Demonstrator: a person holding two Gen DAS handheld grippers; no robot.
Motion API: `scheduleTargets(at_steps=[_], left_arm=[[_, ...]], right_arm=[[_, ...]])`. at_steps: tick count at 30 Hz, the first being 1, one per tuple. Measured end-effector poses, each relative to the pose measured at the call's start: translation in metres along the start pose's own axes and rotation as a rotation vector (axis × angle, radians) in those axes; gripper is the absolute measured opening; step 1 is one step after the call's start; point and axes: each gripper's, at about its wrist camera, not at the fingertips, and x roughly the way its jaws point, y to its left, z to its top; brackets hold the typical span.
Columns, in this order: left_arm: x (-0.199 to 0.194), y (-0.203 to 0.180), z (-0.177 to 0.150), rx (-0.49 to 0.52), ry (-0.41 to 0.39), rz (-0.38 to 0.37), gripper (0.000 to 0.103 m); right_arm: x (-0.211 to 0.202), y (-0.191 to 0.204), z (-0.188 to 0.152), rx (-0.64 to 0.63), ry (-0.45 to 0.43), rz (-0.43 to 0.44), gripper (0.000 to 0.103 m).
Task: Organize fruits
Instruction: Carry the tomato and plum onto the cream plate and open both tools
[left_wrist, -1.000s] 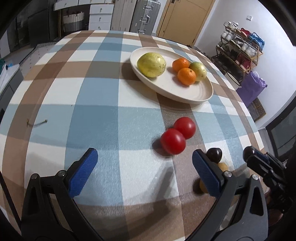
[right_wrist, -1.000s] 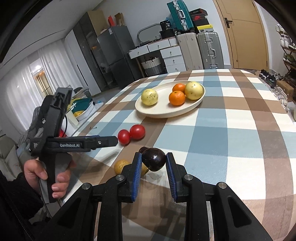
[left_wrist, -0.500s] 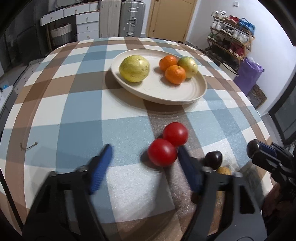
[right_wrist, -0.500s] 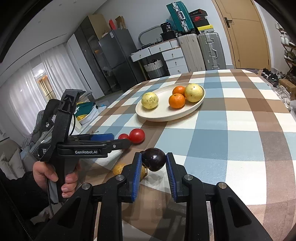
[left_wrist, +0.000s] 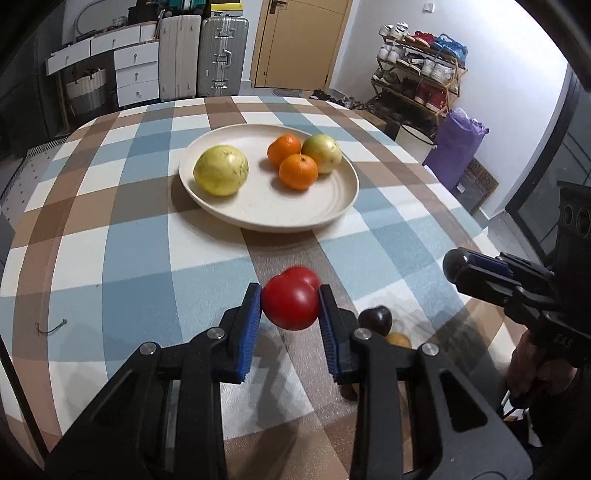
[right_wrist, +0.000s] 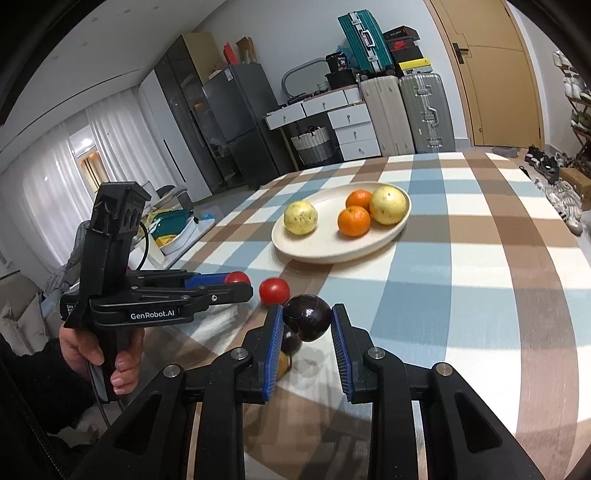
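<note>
**Both grippers loaded, plate ahead**

In the left wrist view, the left gripper (left_wrist: 290, 306) fills the bottom of the frame, its blue pads clenched on a red tomato (left_wrist: 290, 307). A second tomato (left_wrist: 303, 275) sits just behind it, touching or nearly so; which one cannot be told. At lower right, a dark plum (left_wrist: 375, 319) and a yellow fruit (left_wrist: 398, 339) lie close together on the table (left_wrist: 129, 251), just right of the gripper's right finger.

In the right wrist view, the right gripper (right_wrist: 307, 325) at bottom centre grasps a dark fruit (right_wrist: 307, 322) between its pads, held above the cloth. The plum (right_wrist: 290, 341) and yellow fruit (right_wrist: 282, 363) show partly behind its left finger. The left gripper (right_wrist: 236, 282) enters from the left of the frame, with the free tomato (right_wrist: 274, 291) just beyond its tips.

A band of bare checked cloth lies between the grippers and the plate (left_wrist: 332, 218), which sits at centre, further back. On it, a large yellow-green fruit (left_wrist: 221, 175) lies on the left side, and two oranges (left_wrist: 297, 171) and a smaller green fruit (left_wrist: 322, 153) cluster on the right. The near part of the plate is bare. The plate's rim is well inside the table edge on all sides; the edge curves off at the right, close to the right gripper. Behind the table are suitcases (left_wrist: 221, 61) and a door (left_wrist: 299, 40).
</note>
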Motion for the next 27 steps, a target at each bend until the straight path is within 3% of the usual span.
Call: scheduleTargets(at_steps=[13, 27], left_arm=[[0.002, 0.018, 0.037, -0.046, -0.027, -0.038, 0.027], [0.02, 0.036, 0.107, -0.073, -0.041, -0.07, 0.027]], right_arm=[[0.025, -0.003, 0.043, -0.021, 0.002, 0.034, 0.027], [0.071, -0.011, 0.109, -0.077, 0.018, 0.043, 0.027]])
